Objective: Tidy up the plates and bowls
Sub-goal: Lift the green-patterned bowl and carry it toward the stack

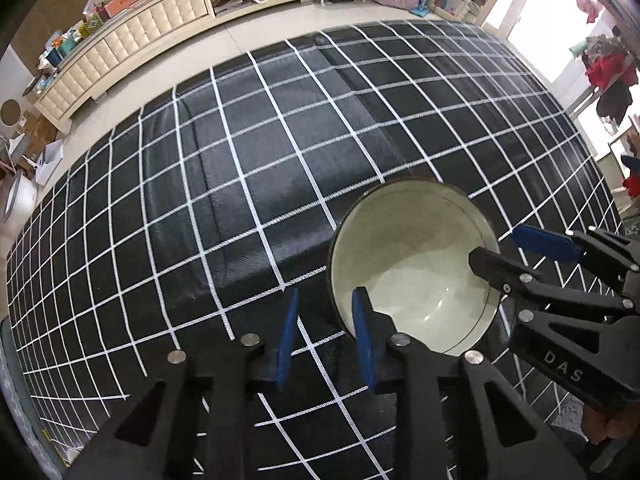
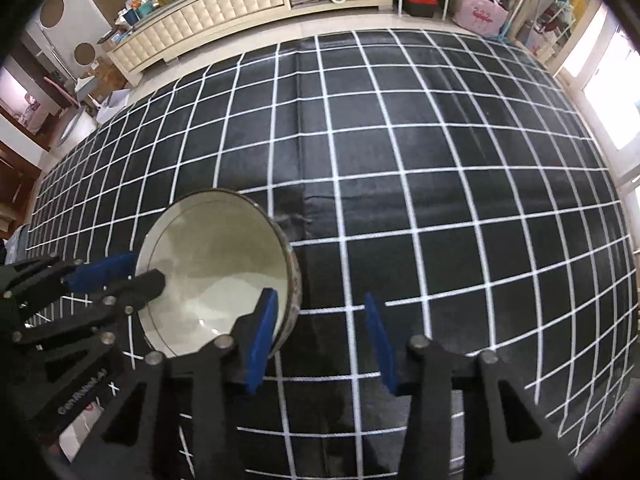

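1. My left jaws (image 1: pixel 327 294) point steeply down and stand spread astride the rim of a pale bowl (image 1: pixel 408 248) at its 8 o'clock edge. One blue pad sits inside and one outside, with cloth showing between the outer pad and the wall. They are not pinching it.
2. My right jaws (image 2: pixel 320 296) are spread wider across the rim at the bowl's 4 o'clock edge. The inner pad is against the inside wall and the outer pad is well clear.
3. The bowl sits upright on the counter (image 1: pixel 240 160), on a black cloth with a white grid, between the two grippers.
4. Beyond the counter, at 11 o'clock, stands a cluttered cream cabinet (image 1: pixel 140 40).
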Demonstrator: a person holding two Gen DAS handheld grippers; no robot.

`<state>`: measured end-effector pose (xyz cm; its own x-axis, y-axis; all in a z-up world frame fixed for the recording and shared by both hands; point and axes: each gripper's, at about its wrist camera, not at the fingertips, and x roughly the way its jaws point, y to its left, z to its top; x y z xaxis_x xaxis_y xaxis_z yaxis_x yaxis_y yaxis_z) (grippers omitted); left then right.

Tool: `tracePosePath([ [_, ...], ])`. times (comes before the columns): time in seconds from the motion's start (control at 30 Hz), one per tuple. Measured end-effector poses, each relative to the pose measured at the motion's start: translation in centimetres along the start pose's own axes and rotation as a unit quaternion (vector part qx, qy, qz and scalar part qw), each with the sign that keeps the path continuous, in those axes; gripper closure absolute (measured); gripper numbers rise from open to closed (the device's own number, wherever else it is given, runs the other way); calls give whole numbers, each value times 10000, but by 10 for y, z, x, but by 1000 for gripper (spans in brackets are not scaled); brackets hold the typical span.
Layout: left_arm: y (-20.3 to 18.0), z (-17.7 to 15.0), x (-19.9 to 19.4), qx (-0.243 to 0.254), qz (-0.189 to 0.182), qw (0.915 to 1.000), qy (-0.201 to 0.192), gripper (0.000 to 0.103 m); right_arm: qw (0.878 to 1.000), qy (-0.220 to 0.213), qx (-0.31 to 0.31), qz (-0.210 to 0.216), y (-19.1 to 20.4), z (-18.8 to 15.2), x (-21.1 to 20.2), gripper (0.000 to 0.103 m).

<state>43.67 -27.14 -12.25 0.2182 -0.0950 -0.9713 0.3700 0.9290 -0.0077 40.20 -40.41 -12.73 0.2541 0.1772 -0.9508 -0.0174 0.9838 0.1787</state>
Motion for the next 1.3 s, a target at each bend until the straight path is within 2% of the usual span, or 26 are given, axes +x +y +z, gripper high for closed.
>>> tracePosePath([
  [0.2, -3, -1, 5, 88, -61, 9999, -20, 84, 9999, 62, -21, 108, 3, -3, 6, 68],
  [0.37, -7, 0, 10, 205, -72, 9998, 6, 89, 9991, 138, 131, 375, 2, -6, 10, 77],
  [0.7, -13, -3, 11, 286, 62, 9996, -25, 89, 9997, 15, 152, 199, 8, -17, 2, 82],
  [0.83, -12, -9, 4, 305, 108, 9995, -3, 92, 9994, -59, 184, 291, 12, -21, -11, 83],
  [1.07, -6, -27, -28, 306, 138, 9993, -165, 92, 9992, -219, 115, 328, 28, -34, -45, 83],
  [1.3, 12, -51, -78, 153, 75, 9986, -493, 92, 9987, -283, 25, 433, 60, -56, -74, 83],
])
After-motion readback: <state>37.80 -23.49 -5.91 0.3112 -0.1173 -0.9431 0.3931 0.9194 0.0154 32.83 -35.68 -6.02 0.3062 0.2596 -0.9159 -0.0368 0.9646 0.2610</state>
